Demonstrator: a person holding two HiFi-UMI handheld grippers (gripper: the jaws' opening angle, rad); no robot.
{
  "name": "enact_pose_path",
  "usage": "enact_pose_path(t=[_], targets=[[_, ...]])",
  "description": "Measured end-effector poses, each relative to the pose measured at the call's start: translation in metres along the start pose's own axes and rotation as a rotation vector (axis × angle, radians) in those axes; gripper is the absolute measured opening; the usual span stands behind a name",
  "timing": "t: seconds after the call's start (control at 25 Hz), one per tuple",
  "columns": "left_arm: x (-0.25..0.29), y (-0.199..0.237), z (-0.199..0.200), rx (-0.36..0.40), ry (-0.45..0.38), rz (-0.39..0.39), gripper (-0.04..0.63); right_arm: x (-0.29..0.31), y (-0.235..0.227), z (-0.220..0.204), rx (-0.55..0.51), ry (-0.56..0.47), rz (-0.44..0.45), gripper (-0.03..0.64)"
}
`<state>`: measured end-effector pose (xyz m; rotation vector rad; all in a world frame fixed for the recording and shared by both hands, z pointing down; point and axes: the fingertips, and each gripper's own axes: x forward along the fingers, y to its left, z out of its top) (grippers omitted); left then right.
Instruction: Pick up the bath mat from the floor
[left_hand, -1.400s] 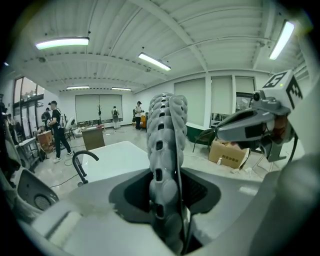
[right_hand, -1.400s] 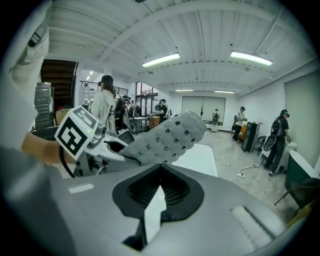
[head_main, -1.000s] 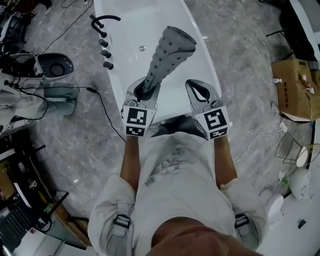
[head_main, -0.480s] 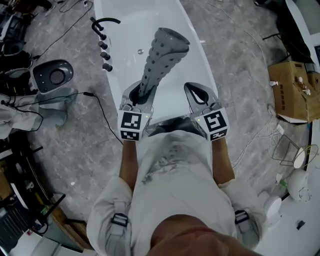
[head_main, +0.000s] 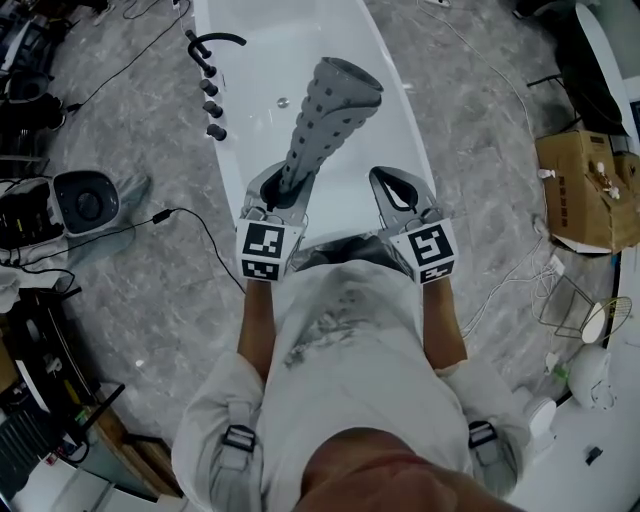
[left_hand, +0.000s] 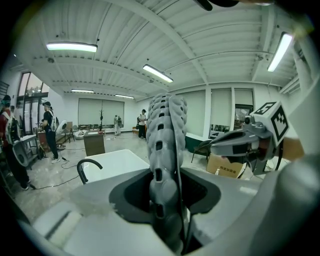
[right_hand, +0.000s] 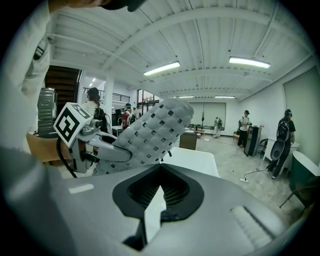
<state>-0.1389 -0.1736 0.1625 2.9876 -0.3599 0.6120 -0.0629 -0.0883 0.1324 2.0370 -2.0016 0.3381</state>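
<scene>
Both tools are clenched, the left tool (head_main: 286, 183) on the bath mat (head_main: 325, 115) raised toward one o'clock, the right tool (head_main: 395, 180) empty; pick-up seems done, just hold.

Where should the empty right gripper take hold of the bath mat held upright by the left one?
Probably the free upper end of the bath mat, approached from the right. The mat stands upright, its lower end clamped in the left gripper, and its top leans toward the right gripper.
</scene>
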Motion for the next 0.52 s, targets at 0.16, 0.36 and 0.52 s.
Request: enact_pose_path(t=[0.16,0.36,0.52], targets=[[0.004,0.005,-0.003,-0.002,0.009,0.000,0.155,0.007,-0.001,-0.001,0.001,0.006,0.003,0.000],[0.004,0.006,-0.004,-0.007,0.009,0.000,0.155,0.009,0.000,-0.002,-0.006,0.015,0.005,0.000],[0.006,0.009,-0.006,-0.012,0.012,0.001,0.155,0.013,0.000,-0.004,-0.006,0.020,0.007,0.000]])
